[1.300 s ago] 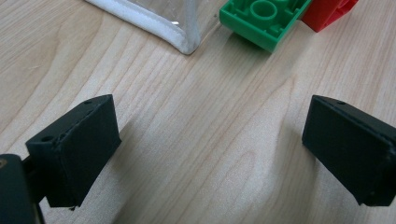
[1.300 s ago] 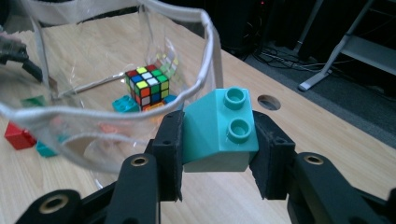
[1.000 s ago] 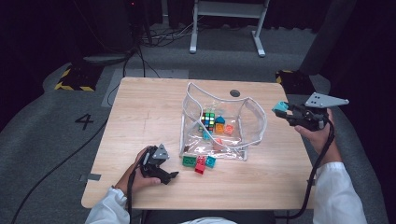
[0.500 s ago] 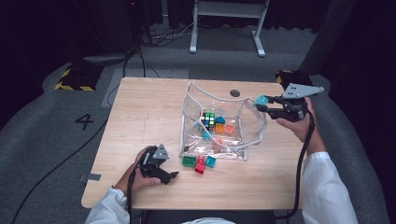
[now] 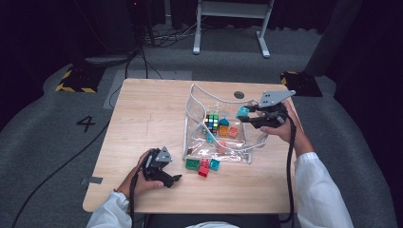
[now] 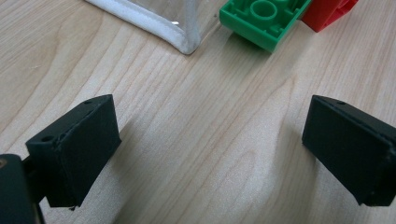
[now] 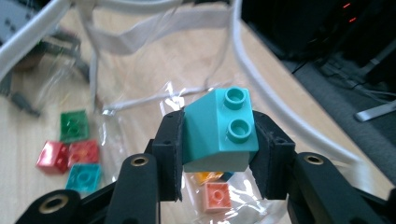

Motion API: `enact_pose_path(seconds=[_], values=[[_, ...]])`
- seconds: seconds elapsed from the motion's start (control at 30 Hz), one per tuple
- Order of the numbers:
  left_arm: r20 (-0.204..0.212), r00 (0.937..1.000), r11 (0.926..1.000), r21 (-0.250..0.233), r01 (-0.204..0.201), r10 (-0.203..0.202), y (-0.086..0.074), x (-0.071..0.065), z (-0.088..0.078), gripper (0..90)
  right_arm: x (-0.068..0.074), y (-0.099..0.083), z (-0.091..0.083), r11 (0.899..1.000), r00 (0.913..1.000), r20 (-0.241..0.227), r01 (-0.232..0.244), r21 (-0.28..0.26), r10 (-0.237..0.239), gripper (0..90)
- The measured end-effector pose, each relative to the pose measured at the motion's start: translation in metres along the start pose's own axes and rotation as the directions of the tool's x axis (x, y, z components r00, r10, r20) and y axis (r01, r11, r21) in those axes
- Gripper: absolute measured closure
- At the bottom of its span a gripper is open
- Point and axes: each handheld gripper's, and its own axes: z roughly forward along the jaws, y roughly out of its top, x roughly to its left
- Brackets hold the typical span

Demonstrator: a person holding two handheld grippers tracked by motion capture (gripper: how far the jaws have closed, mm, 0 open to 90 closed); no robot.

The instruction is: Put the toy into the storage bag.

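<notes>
**Teal sloped brick, carried to clear pouch**

Teal brick (image 7: 218,133) clamped between the right claw (image 5: 248,116) pads, above the clear pouch (image 5: 199,102) mouth. Advice: lower inside the white rim before releasing, over the bricks beneath. Left claw (image 6: 210,149) wide open, empty, on the desk (image 5: 142,114); green brick (image 6: 261,18) ahead of it.

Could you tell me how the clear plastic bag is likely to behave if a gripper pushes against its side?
The clear bag would probably crumple rather than slide: its film looks thin and creased. Its white corded rim holds the mouth open, so that part may spring back. The blocks inside might weigh down its base.
</notes>
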Motion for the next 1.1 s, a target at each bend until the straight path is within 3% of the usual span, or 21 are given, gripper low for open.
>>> enact_pose_path(seconds=[0.17,0.33,0.37,0.4,0.5,0.53,0.57,0.7,0.8,0.93,1.03,1.1], values=[[0.0,1.0,1.0,0.0,0.0,0.0,0.0,0.0,0.0,4.0,0.004,0.004,0.022,0.986,0.9982,-0.005,0.06,0.155,-0.06,59.2],[0.0,1.0,1.0,0.0,0.0,0.0,0.0,0.0,0.0,4.0,0.002,0.008,0.033,0.968,0.9978,-0.009,0.066,0.242,-0.066,59.2],[0.0,1.0,1.0,0.0,0.0,0.0,0.0,0.0,0.0,4.0,0.002,0.009,0.035,0.96,0.9978,-0.01,0.066,0.272,-0.065,59.2],[0.0,1.0,1.0,0.0,0.0,0.0,0.0,0.0,0.0,4.1,-0.001,0.009,0.038,0.952,0.9945,-0.012,0.103,0.287,-0.104,59.1],[0.0,1.0,1.0,0.0,0.0,0.0,0.0,0.0,0.0,4.0,-0.001,0.008,0.044,0.933,0.9971,-0.013,0.075,0.353,-0.076,59.1],[0.0,1.0,1.0,0.0,0.0,0.0,0.0,0.0,0.0,4.0,-0.002,0.007,0.046,0.926,0.9956,-0.021,0.093,0.365,-0.092,59.1],[0.0,1.0,1.0,0.0,0.0,0.0,0.0,0.0,0.0,4.1,-0.002,0.006,0.048,0.912,0.9956,-0.022,0.092,0.4,-0.091,59.1],[0.0,1.0,1.0,-0.001,0.0,0.0,0.0,0.0,0.0,4.1,-0.006,0.001,0.05,0.886,0.9962,-0.009,0.081,0.457,-0.086,59.1],[0.0,1.0,1.0,0.0,0.0,0.0,0.0,0.0,0.0,4.1,-0.008,-0.003,0.046,0.876,0.9959,-0.011,0.084,0.476,-0.09,59.1],[-0.001,1.0,1.0,-0.003,0.001,-0.001,0.0,0.0,0.0,4.1,-0.011,-0.012,0.038,0.843,0.9958,-0.005,0.08,0.532,-0.091,59.1],[-0.001,1.0,1.0,-0.001,0.0,0.0,0.0,0.0,0.0,4.0,-0.011,-0.015,0.031,0.834,0.9947,-0.018,0.094,0.544,-0.101,59.1],[-0.001,1.0,1.0,-0.002,0.0,0.0,0.0,0.0,0.0,4.0,-0.01,-0.015,0.029,0.836,0.995,-0.004,0.086,0.541,-0.1,59.1]])
